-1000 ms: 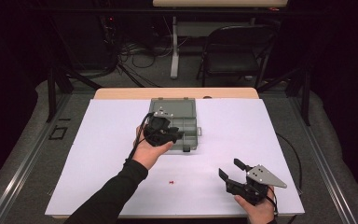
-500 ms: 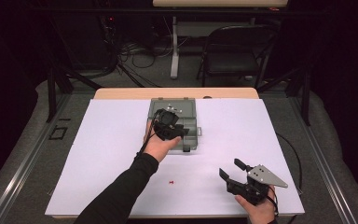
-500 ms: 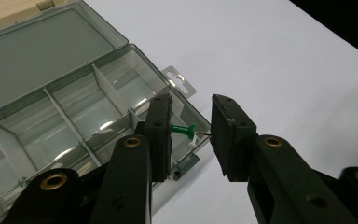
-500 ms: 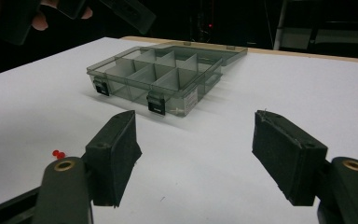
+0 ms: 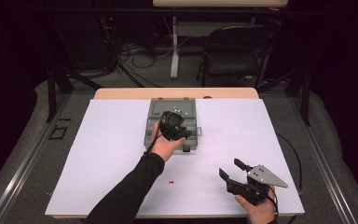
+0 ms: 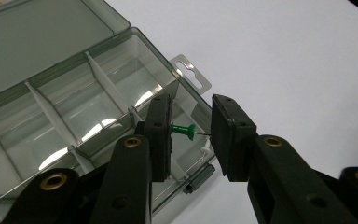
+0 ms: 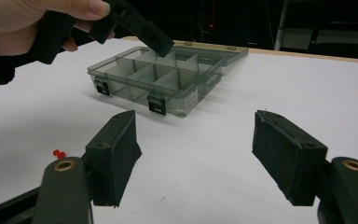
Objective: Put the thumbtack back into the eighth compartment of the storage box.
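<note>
A grey see-through compartment box point(image 5: 192, 122) lies open at the table's far middle, lid point(image 6: 37, 37) folded back. My left gripper point(image 5: 176, 122) hovers over the box's near right compartments. It is shut on a green push pin point(image 6: 184, 130), head against one pad and needle tip on the other, above a corner compartment point(image 6: 189, 109). My right gripper point(image 5: 229, 168) rests at the front right of the table, open and empty, its jaws point(image 7: 193, 140) pointing toward the box point(image 7: 158, 81). A red push pin point(image 5: 171, 181) lies on the white sheet in front of the box.
White paper point(image 5: 279, 140) covers the tabletop; a wooden edge point(image 5: 177, 93) shows at the far side. The box has black latches point(image 7: 156, 102) on its near wall and a hang tab point(image 6: 193, 74). A chair point(image 5: 235, 51) and cables sit on the floor beyond.
My left hand has carried the green pin rightward and lower over the box. The right gripper has stayed in place.
</note>
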Demonstrator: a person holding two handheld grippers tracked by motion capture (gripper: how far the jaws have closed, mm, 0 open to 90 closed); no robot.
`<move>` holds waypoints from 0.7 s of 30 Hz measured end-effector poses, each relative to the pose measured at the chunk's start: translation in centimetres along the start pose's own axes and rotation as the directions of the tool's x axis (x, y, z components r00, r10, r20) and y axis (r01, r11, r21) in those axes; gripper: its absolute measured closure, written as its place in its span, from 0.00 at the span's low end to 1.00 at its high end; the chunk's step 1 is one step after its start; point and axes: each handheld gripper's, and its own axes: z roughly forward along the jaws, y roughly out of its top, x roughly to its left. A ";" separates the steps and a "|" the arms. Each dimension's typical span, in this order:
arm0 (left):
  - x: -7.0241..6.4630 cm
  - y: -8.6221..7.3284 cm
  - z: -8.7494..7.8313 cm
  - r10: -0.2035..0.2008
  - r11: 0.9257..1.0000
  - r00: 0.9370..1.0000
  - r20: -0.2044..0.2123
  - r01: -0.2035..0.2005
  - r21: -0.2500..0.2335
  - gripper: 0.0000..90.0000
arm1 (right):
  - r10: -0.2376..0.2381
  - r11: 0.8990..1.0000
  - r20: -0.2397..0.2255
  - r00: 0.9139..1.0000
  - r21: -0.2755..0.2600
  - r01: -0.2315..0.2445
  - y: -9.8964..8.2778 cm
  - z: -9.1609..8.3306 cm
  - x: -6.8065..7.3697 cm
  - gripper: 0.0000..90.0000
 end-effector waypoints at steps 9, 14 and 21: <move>-0.1 -0.4 1.3 0.003 1.000 1.000 -0.002 -0.003 0.026 0.77 | 0.001 1.000 -0.004 1.000 0.002 -0.001 0.0 0.0 0.0 0.34; -0.2 -0.6 2.0 0.005 0.999 1.000 -0.002 -0.005 0.041 0.77 | 0.001 1.000 -0.003 1.000 -0.001 -0.001 0.0 0.0 0.0 0.34; -0.1 -0.8 2.4 -0.005 0.999 1.000 -0.002 0.005 0.042 0.77 | 0.001 1.000 -0.004 1.000 -0.001 -0.001 0.0 0.0 0.0 0.34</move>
